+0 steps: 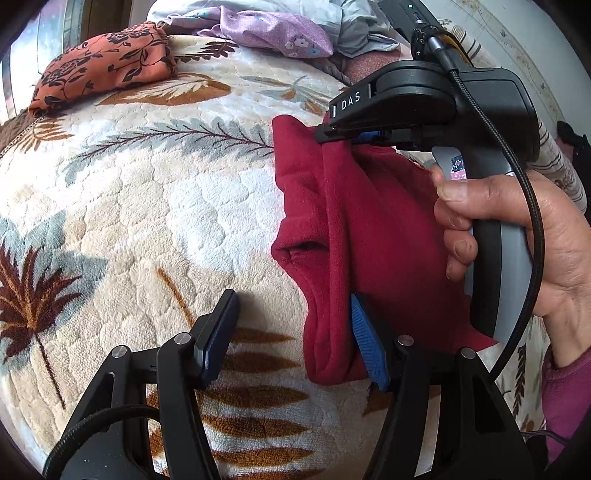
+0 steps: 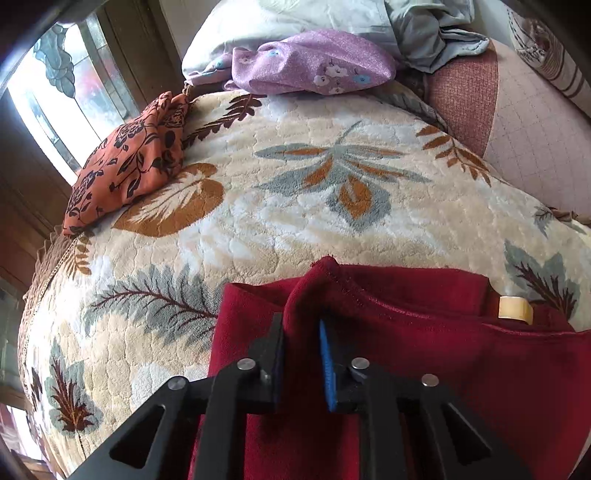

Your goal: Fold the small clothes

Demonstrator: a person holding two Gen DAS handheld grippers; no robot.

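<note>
The dark red garment lies on the leaf-patterned plush blanket, bunched into a long lengthwise roll of folds and not flat, with a pale neck label showing near its top edge. The right gripper is nearly closed, pinching a raised ridge of the red fabric between its two fingers. The left gripper stands wide open and has hold of nothing: its right finger presses against the garment's edge while its left finger hovers over bare blanket.

Judging from this, the fold is at an early or middle stage: one side seems drawn over, but the cloth is still rumpled, with no neat rectangle formed. Squaring the edges and making the final folds appear to remain.

Further off, an orange floral cloth lies folded by the window side of the blanket. A lilac flowered garment lies loose near pale blue-grey bedding at the far end. Both are well apart from the red piece, so nothing blocks the working area; the person's right hand holds its gripper handle close over the cloth.
</note>
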